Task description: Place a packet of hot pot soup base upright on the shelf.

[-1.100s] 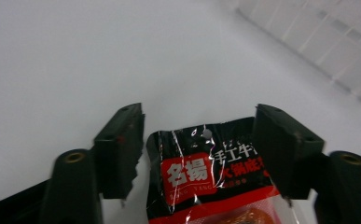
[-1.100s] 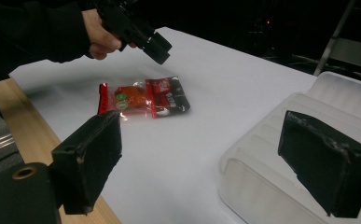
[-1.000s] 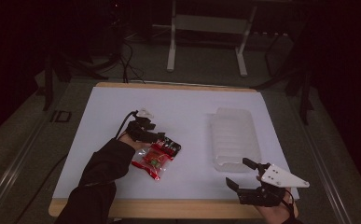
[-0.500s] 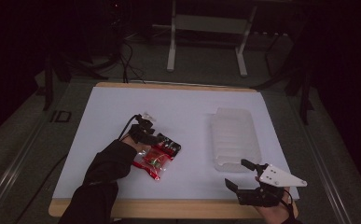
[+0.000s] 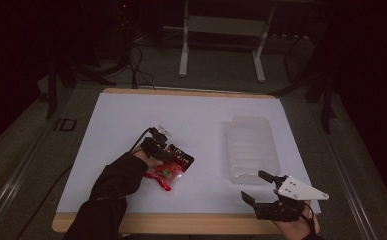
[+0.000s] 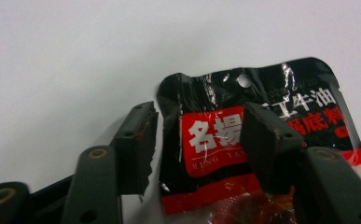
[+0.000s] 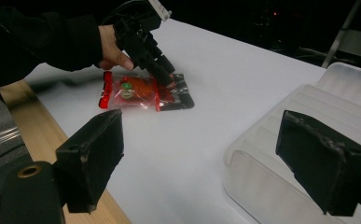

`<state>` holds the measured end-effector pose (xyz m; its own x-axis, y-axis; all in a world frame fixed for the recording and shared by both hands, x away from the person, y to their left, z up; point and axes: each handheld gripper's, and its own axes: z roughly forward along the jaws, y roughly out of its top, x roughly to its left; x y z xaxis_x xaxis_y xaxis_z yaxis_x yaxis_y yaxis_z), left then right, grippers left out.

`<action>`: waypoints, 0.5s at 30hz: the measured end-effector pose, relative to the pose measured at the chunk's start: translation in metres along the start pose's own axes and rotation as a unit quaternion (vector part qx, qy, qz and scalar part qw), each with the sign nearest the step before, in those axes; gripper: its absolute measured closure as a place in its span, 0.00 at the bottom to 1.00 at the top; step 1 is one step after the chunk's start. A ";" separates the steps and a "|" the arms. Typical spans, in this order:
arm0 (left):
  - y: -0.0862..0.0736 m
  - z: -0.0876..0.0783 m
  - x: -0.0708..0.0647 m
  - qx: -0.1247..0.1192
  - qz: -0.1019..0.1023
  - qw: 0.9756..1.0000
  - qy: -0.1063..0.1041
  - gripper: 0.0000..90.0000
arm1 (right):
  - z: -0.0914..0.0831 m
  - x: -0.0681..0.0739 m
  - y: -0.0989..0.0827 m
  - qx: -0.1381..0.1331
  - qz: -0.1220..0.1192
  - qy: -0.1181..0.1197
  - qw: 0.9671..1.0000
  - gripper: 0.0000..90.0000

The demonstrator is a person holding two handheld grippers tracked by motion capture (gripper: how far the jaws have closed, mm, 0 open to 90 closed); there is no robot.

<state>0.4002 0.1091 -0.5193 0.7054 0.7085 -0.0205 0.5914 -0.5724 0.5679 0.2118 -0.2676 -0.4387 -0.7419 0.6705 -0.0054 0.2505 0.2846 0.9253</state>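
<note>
Two grippers are over the white table (image 5: 131, 120). The left gripper (image 5: 173, 157) is down on a red and black sauce packet (image 5: 170, 167) that lies flat left of the table's middle. In the left gripper view its fingers (image 6: 134, 144) straddle the packet's black end — one off the packet's edge on bare table, the other over the red label. They have just been closing, yet a gap remains and nothing is pinched. The right gripper (image 5: 260, 187) hangs at the near right edge, fingers (image 7: 94, 154) spread wide and empty, just beside a clear plastic tray (image 5: 251, 145) — well apart from the packet.
</note>
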 end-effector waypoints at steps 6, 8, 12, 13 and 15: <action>-0.001 -0.002 -0.007 -0.003 0.014 1.000 -0.005 0.69 | -0.001 0.000 0.000 0.001 0.000 -0.003 1.000 0.18; -0.002 -0.002 -0.008 -0.006 0.016 1.000 -0.003 0.71 | -0.001 0.000 0.000 0.000 0.000 -0.003 1.000 0.18; -0.002 -0.002 -0.011 -0.008 0.025 1.000 0.006 0.92 | -0.001 0.000 0.000 0.001 0.000 -0.003 1.000 0.18; -0.002 -0.002 -0.011 -0.008 0.023 1.000 0.008 0.95 | 0.000 0.000 0.000 0.001 -0.001 -0.003 1.000 0.18; -0.002 -0.001 -0.011 -0.011 0.022 1.000 0.011 0.97 | -0.001 0.000 0.000 0.001 0.000 -0.002 1.000 0.18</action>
<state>0.3904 0.1033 -0.5193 0.7218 0.6917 0.0236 0.5509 -0.5948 0.5855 0.2115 -0.2677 -0.4381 -0.7390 0.6737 -0.0078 0.2517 0.2868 0.9243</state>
